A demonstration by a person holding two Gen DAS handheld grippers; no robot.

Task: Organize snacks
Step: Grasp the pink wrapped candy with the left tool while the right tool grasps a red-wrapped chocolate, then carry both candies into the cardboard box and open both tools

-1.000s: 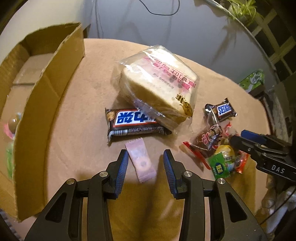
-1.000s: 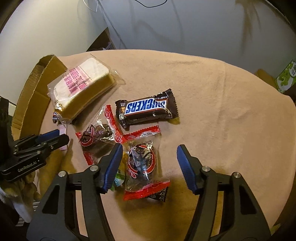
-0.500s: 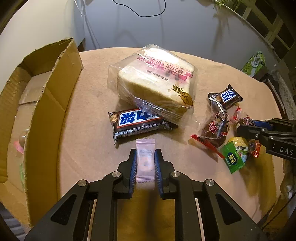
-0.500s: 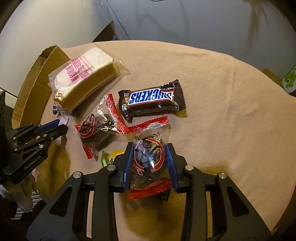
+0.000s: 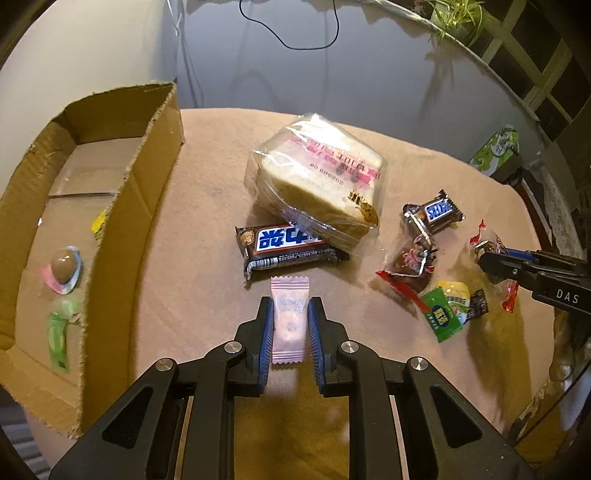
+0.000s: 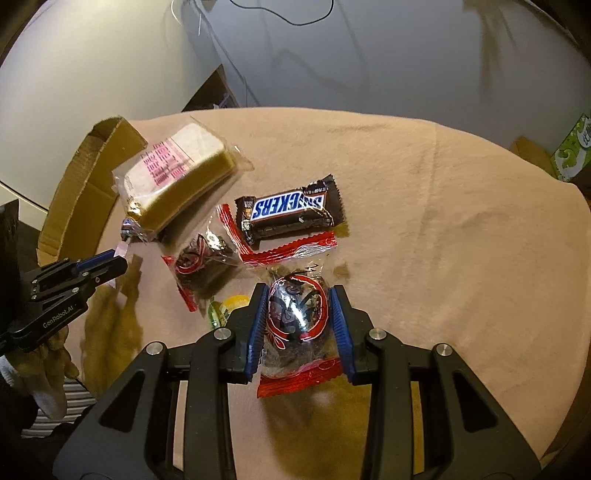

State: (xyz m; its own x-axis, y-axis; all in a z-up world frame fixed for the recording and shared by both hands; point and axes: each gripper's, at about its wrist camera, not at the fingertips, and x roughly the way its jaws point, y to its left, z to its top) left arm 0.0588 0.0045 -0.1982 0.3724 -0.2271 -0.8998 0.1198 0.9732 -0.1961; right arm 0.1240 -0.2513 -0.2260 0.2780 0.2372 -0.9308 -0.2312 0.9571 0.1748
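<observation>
My left gripper [image 5: 290, 314] is shut on a small pink candy packet [image 5: 289, 321] and holds it above the tan tablecloth. My right gripper [image 6: 297, 306] is shut on a red-and-clear snack packet [image 6: 297, 314], also lifted. On the table lie a wrapped bread loaf [image 5: 317, 181], a large Snickers bar [image 5: 288, 247], a small Snickers [image 5: 434, 212], another red packet [image 5: 410, 266] and a green-yellow candy [image 5: 448, 308]. The cardboard box [image 5: 122, 221] stands at the left and holds a few sweets [image 5: 62, 269].
The tablecloth [image 6: 443, 221] drops off at the round table's edges. A green carton [image 5: 498, 147] sits beyond the table's far right. A cable [image 5: 288, 33] hangs on the wall behind. The box's near wall stands between my left gripper and its inside.
Both grippers closed on their packets and lifted them off the table. The left one took the pink candy, the right one the red packet.
</observation>
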